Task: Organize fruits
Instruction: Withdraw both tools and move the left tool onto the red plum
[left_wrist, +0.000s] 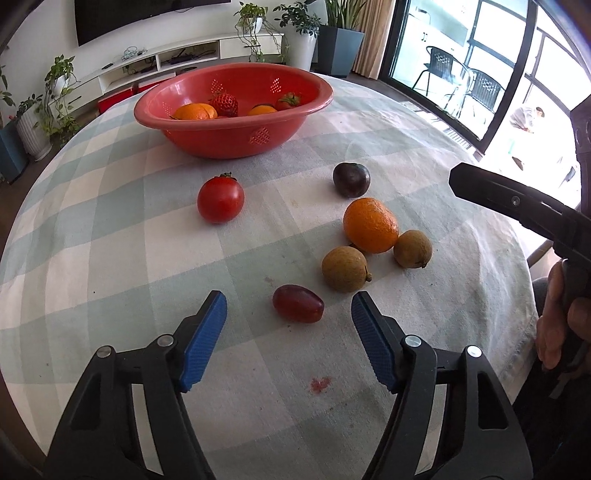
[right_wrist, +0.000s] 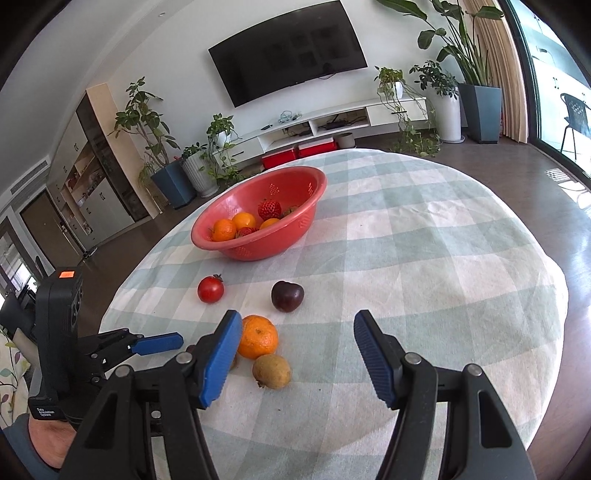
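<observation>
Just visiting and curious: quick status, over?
Left gripper open around red grape, not gripping. Right gripper open, empty. Six fruits loose on tablecloth; red bowl partly filled. Path clear.

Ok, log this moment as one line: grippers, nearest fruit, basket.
left hand-held gripper: open, over red grape | right hand-held gripper: open, empty, near orange | red basket: oranges, strawberries inside

My left wrist camera sits low and close over the checked tablecloth (left_wrist: 110, 229), tilted steeply down along its fingers toward the red grape (left_wrist: 297, 303). My right wrist camera looks from farther back and at a shallower tilt, taking in the television (right_wrist: 291, 48) wall. Both views share the red colander bowl (left_wrist: 232, 140), tomato (left_wrist: 220, 199), plum (left_wrist: 351, 180) and orange (left_wrist: 370, 225).
</observation>
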